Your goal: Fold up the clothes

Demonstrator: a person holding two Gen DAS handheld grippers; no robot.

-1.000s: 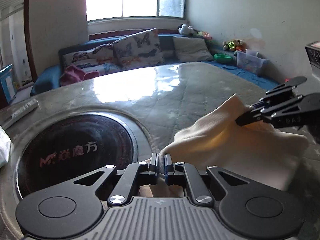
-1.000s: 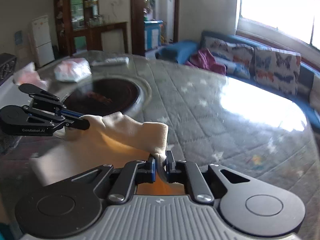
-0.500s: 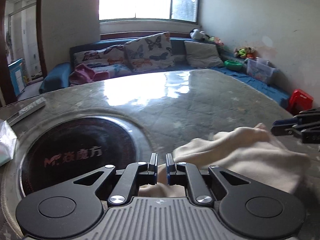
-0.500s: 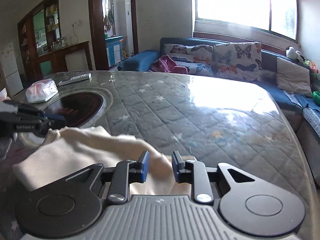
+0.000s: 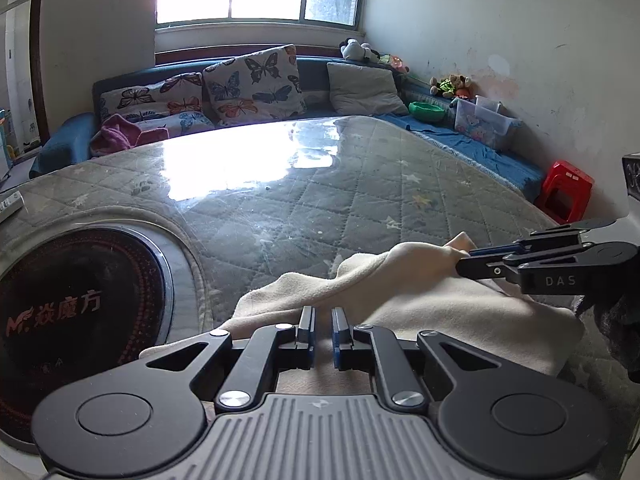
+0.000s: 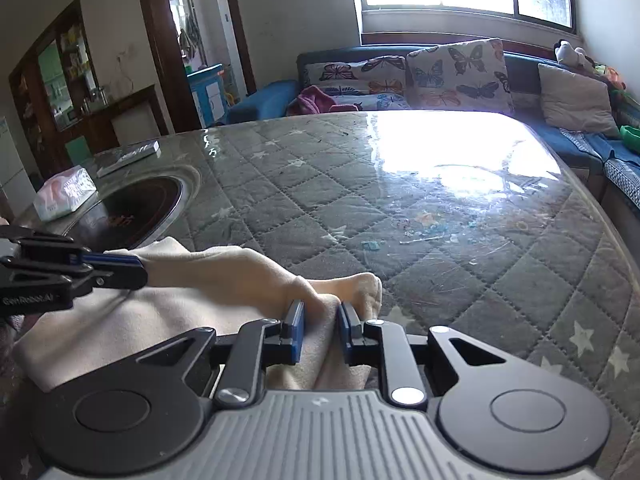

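Right gripper (image 6: 321, 322) re-closed on cream cloth (image 6: 224, 276) fold, left gripper (image 5: 322, 328) pinching its near edge

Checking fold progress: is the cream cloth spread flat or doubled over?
Doubled over, not flat: the cream cloth has an upper layer raised in a ridge over a lower layer on the table, bunched between the right gripper fingers.

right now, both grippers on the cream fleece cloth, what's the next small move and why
Probably lift both together a little: the left gripper and right gripper each pinch the cream fleece cloth, its rest lying on the quilted grey table.
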